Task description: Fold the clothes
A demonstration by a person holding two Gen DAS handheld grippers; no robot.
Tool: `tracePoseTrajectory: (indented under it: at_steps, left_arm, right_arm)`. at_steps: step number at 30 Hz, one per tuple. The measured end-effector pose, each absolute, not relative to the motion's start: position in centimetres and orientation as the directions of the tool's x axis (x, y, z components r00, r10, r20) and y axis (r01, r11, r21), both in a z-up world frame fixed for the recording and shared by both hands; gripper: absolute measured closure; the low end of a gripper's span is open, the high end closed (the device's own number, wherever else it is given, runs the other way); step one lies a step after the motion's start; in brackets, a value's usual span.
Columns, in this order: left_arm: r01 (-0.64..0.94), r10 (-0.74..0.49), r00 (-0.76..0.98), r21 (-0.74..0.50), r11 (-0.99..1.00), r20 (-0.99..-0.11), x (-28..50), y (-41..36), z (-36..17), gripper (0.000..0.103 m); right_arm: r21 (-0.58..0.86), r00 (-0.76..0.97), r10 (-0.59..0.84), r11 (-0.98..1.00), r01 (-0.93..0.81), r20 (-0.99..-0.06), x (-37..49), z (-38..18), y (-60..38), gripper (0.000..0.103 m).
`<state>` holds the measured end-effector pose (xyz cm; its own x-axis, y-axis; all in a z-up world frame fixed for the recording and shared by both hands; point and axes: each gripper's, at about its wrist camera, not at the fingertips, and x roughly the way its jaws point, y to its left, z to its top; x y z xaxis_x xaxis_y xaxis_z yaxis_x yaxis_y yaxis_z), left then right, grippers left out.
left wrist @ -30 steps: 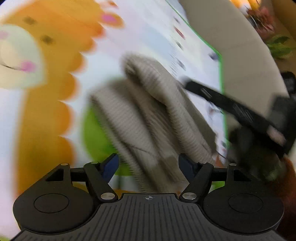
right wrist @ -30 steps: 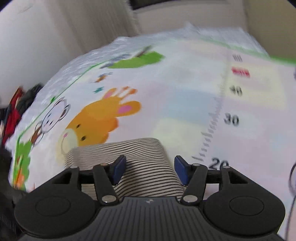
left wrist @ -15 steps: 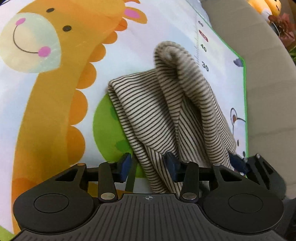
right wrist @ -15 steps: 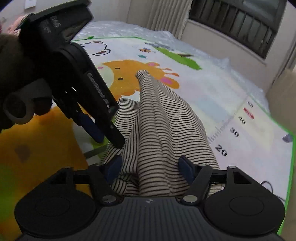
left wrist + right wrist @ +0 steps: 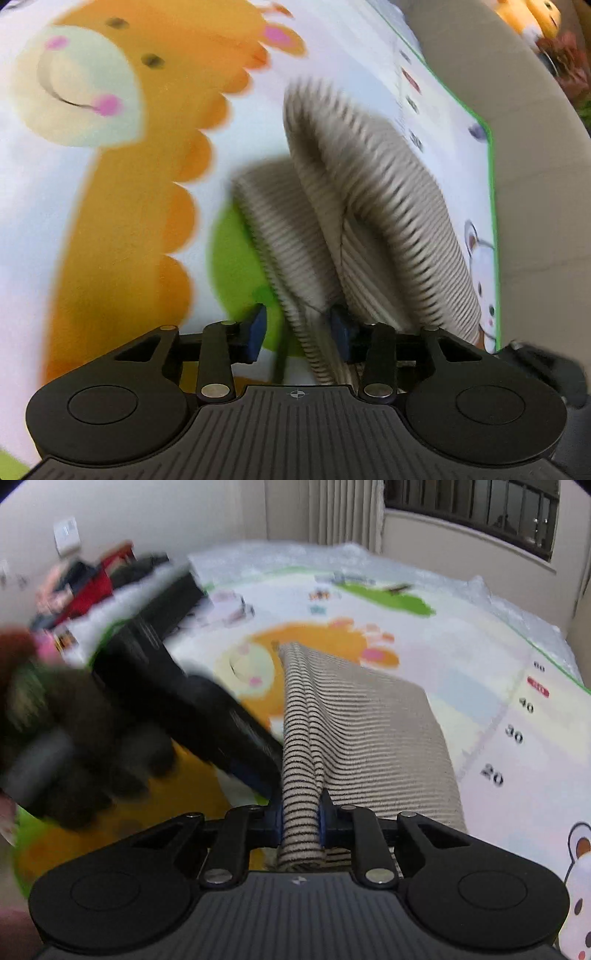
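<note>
A beige garment with thin dark stripes (image 5: 369, 731) lies folded on a cartoon play mat (image 5: 461, 657). My right gripper (image 5: 301, 821) is shut on a bunched edge of it, lifting that edge into a ridge. In the left wrist view the same garment (image 5: 369, 206) rises in a blurred hump. My left gripper (image 5: 297, 334) has its pads about two hundred pixels apart, with a striped fold running between them near the right pad; they do not pinch it. The left gripper also shows as a blurred black shape in the right wrist view (image 5: 192, 701).
The mat carries an orange giraffe print (image 5: 122, 155), a green patch (image 5: 236, 266) and a number scale (image 5: 517, 731). A pile of red and dark clothes (image 5: 85, 587) lies at the mat's far left. A beige wall or sofa side (image 5: 535, 166) borders the mat.
My right gripper has closed on the garment's edge; it was open half a second ago. My left gripper's pads have spread a little and it has shifted, blurring the view.
</note>
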<state>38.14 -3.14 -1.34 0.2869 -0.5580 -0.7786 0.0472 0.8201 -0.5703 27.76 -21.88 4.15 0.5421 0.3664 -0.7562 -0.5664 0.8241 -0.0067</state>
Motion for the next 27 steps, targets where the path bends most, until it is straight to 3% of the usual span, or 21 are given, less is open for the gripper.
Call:
tracePoseTrajectory:
  at_steps: [9, 13, 14, 17, 20, 22, 25, 27]
  left_arm:
    - [0.08, -0.594, 0.418, -0.623, 0.778, -0.687, 37.8, -2.3, 5.0, 0.056]
    - [0.091, -0.532, 0.344, -0.537, 0.839, -0.774, 38.2, -5.3, 1.6, 0.057]
    - [0.074, -0.52, 0.323, -0.527, 0.847, -0.791, 38.1, -5.6, 0.3, 0.052]
    - [0.042, -0.537, 0.329, -0.556, 0.83, -0.777, 37.4, -4.6, -0.7, 0.05]
    - [0.035, -0.539, 0.335, -0.562, 0.826, -0.772, 37.3, -4.3, -1.0, 0.049]
    - [0.035, -0.533, 0.336, -0.555, 0.831, -0.777, 37.4, -4.4, -1.1, 0.046]
    - [0.036, -0.533, 0.327, -0.553, 0.832, -0.781, 37.2, -4.9, -1.0, 0.042]
    - [0.054, -0.521, 0.325, -0.535, 0.843, -0.789, 36.9, -5.4, -1.0, 0.04]
  right_arm:
    - [-0.258, 0.596, 0.259, 0.721, -0.643, -0.76, 24.5, 2.1, -17.5, 0.077]
    - [-0.211, 0.573, 0.296, 0.724, -0.656, -0.764, 25.1, 2.9, -18.4, 0.07]
    - [-0.168, 0.556, 0.322, 0.734, -0.658, -0.767, 25.7, 3.5, -19.2, 0.07]
    - [-0.025, 0.531, 0.4, 0.781, -0.623, -0.747, 27.1, 6.5, -22.8, 0.07]
    - [0.001, 0.608, 0.373, 0.852, -0.523, -0.701, 29.0, 8.4, -26.0, 0.07]
    - [0.007, 0.645, 0.331, 0.893, -0.451, -0.689, 30.5, 7.9, -27.4, 0.068]
    - [-0.018, 0.577, 0.235, 0.917, -0.397, -0.783, 32.6, 3.2, -27.8, 0.066]
    - [-0.057, 0.584, 0.199, 0.919, -0.389, -0.787, 32.3, 0.9, -27.7, 0.062]
